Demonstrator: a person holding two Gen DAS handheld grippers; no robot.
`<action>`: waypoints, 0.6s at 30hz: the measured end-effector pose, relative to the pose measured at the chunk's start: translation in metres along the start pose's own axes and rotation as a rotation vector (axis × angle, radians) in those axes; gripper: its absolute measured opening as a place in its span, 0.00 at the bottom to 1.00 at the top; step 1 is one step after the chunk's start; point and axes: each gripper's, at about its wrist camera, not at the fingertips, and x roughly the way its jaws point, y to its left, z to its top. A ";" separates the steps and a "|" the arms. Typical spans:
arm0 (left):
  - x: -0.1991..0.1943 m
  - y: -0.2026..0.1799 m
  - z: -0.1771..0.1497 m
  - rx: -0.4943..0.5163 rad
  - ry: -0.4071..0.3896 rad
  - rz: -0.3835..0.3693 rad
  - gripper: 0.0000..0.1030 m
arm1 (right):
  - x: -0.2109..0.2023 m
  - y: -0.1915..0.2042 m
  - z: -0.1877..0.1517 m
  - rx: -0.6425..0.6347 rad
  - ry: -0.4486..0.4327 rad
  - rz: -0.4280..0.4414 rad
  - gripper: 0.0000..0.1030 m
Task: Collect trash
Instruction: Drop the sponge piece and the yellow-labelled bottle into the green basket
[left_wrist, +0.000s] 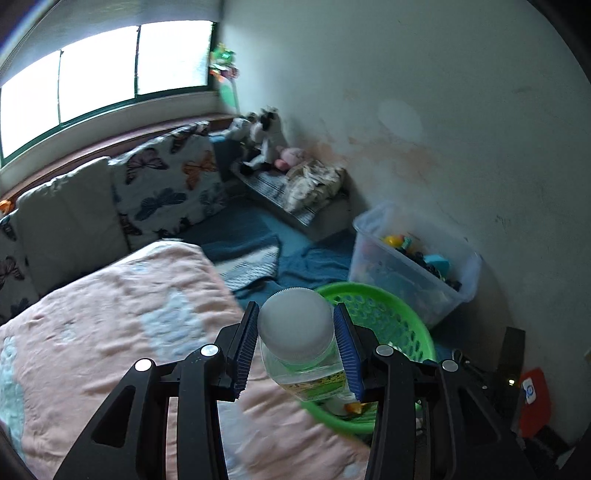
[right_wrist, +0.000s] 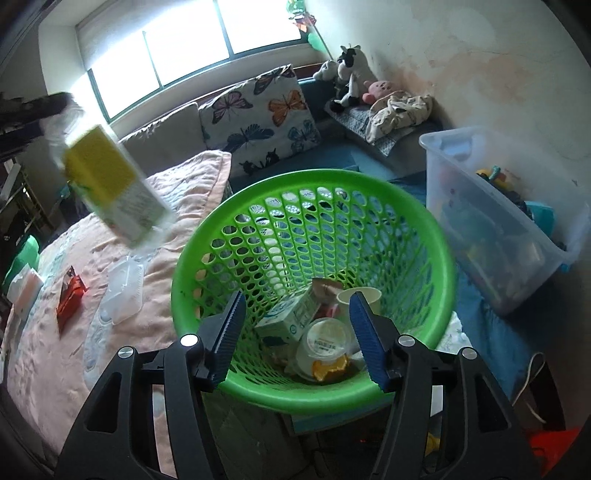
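Left claw (left_wrist: 298, 345) is clamped on a clear plastic bottle (left_wrist: 300, 341) with a white cap and a yellow-green label, carrying it above the pink blanket (left_wrist: 110, 332), just left of the green basket (left_wrist: 391, 314). Right claw (right_wrist: 295, 338) hangs wide open with nothing between its blue pads, right over the basket's near rim. Down in the basket: a milk carton (right_wrist: 290, 319), a paper cup (right_wrist: 360, 297) and a plastic lid (right_wrist: 325, 343). On the blanket to the left lie a red wrapper (right_wrist: 70, 301) and a clear plastic container (right_wrist: 123, 295). A clear toy bin (right_wrist: 491, 221) stands right of the basket.
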 end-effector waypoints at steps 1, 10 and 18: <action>0.006 -0.005 -0.001 0.004 0.007 -0.006 0.39 | -0.002 -0.002 0.000 0.002 -0.002 0.000 0.58; 0.080 -0.048 -0.027 0.049 0.131 -0.032 0.39 | -0.019 -0.022 -0.011 0.033 -0.033 -0.026 0.67; 0.127 -0.061 -0.056 0.051 0.240 -0.043 0.40 | -0.022 -0.033 -0.019 0.057 -0.025 -0.024 0.68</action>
